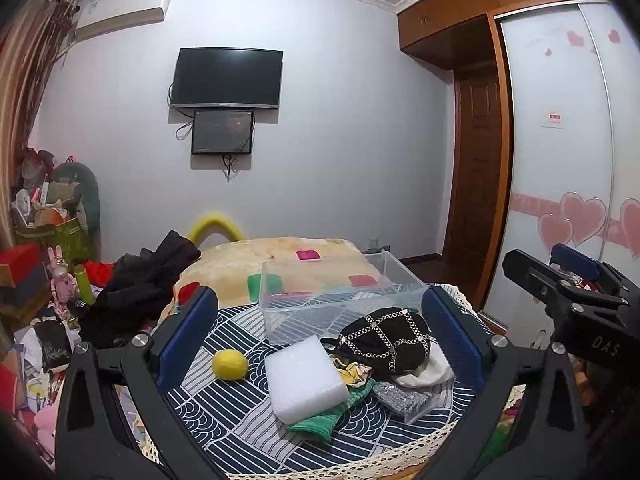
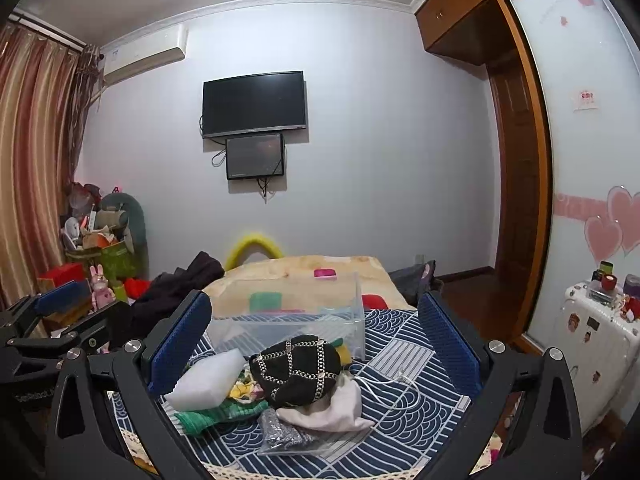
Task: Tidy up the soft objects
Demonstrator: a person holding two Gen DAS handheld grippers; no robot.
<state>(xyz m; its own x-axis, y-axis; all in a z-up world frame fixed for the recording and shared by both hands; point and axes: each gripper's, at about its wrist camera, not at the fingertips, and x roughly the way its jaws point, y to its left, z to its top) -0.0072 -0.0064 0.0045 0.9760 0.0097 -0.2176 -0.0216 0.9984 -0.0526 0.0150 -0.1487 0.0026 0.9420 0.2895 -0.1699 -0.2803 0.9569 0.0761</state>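
Nothing had been sorted yet, by the look of it. The clear box [image 1: 340, 300] stood empty at the far side of the patterned cloth [image 1: 224, 432], and every soft thing lay outside it. Just near of the box sat a heap: a black cap [image 1: 384, 340] on a white pouch [image 2: 332, 408], beside a white foam block [image 1: 306, 380] resting on a green cloth [image 1: 320, 424]. A yellow ball [image 1: 230, 364] lay apart to the left. The left gripper [image 1: 320, 344] and right gripper [image 2: 316, 344] both hovered wide apart, holding nothing.
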